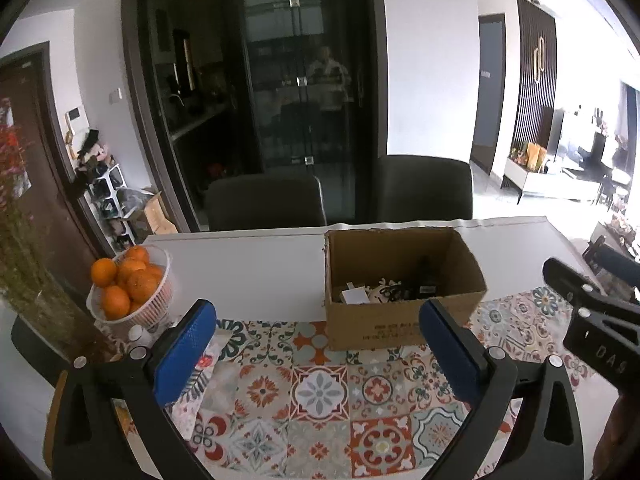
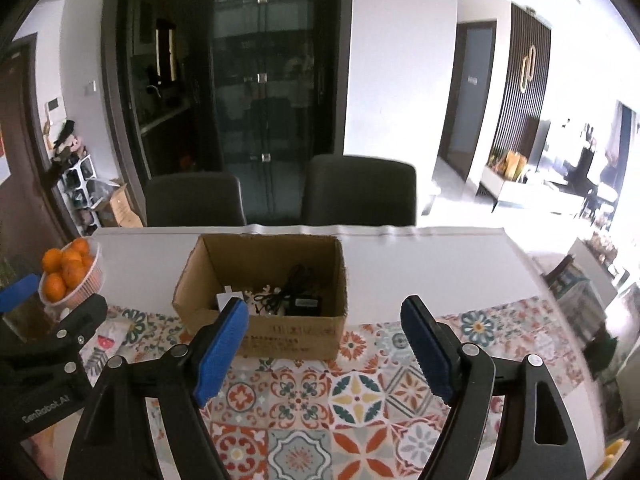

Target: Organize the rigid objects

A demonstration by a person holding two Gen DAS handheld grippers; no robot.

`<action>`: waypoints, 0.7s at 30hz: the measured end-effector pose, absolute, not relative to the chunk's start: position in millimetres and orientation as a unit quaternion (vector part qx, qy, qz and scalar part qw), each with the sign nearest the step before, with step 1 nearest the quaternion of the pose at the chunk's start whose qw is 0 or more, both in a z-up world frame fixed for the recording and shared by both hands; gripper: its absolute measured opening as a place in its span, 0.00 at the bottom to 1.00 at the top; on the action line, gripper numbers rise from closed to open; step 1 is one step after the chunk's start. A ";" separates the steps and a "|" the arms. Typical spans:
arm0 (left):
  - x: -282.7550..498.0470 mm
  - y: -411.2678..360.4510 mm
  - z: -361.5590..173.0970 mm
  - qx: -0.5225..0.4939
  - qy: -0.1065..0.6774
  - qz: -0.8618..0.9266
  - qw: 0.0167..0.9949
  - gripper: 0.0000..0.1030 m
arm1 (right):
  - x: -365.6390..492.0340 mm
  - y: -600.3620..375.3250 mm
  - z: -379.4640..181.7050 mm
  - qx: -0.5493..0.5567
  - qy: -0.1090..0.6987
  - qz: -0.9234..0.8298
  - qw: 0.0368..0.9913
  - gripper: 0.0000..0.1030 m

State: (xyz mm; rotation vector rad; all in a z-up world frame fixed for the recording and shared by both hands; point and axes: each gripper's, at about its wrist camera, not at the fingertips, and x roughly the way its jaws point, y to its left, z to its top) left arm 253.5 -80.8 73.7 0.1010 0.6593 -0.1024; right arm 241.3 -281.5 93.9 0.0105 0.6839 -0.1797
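An open cardboard box stands on the white table at the far edge of a patterned tile mat. It also shows in the right wrist view. Inside lie a black adapter with cable, a small white box and a white cut-out ornament. My left gripper is open and empty, held above the mat in front of the box. My right gripper is open and empty, just right of the box front; it shows in the left wrist view.
A white basket of oranges stands at the table's left, also in the right wrist view. A patterned packet lies on the mat's left. A plant vase stands far left. Two dark chairs stand behind the table.
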 end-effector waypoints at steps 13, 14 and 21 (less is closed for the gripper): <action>179.2 -68.8 101.6 0.051 0.278 -0.047 0.958 1.00 | 164.2 -263.6 119.5 -0.006 0.277 -0.082 0.957 0.81; 174.4 -69.5 103.3 0.056 0.273 -0.046 0.959 1.00 | 160.3 -264.1 118.7 -0.004 0.276 -0.081 0.958 0.82; 149.7 -72.4 110.5 0.067 0.250 -0.048 0.965 1.00 | 133.3 -267.7 119.0 0.008 0.267 -0.078 0.960 0.91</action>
